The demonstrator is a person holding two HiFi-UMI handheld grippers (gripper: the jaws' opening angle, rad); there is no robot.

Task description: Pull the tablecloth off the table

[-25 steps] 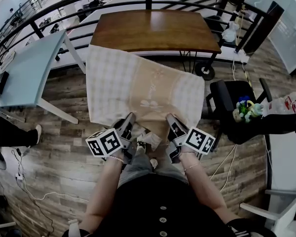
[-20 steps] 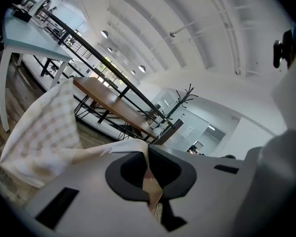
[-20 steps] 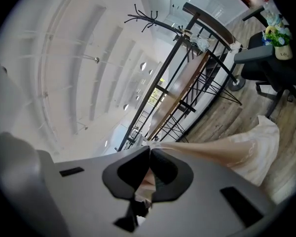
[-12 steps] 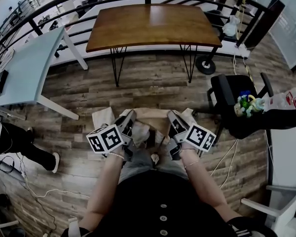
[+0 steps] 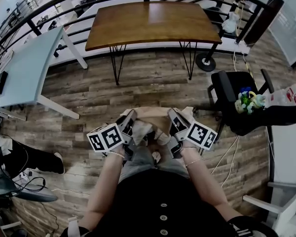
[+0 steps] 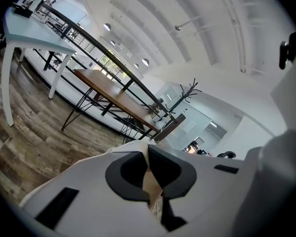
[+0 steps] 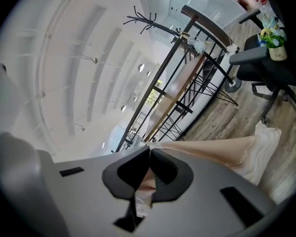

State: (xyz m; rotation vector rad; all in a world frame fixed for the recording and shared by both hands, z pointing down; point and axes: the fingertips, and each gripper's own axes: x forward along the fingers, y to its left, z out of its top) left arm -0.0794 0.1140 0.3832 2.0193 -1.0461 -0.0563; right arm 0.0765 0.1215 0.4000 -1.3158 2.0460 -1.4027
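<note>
The brown wooden table (image 5: pixel 153 23) stands bare at the top of the head view. The beige checked tablecloth (image 5: pixel 149 118) hangs bunched between my two grippers, close to my body and above the plank floor. My left gripper (image 5: pixel 130 116) is shut on one part of the cloth; a beige fold (image 6: pixel 152 184) shows pinched between its dark pads. My right gripper (image 5: pixel 172 114) is shut on another part, and the cloth (image 7: pixel 232 147) trails from its jaws down to the right. Both grippers are held side by side, roughly level.
A light blue table (image 5: pixel 24 68) stands at the left and a black railing (image 5: pixel 64 1) curves behind the tables. A black chair (image 5: pixel 229 95) carrying a small plant (image 5: pixel 247 101) is at the right. A person's leg (image 5: pixel 32 158) and cables lie at the lower left.
A second ago the cloth stretched spread out from the table edge to my grippers. It has since come off the table and gathered into a bunch at the grippers, which stayed put.
</note>
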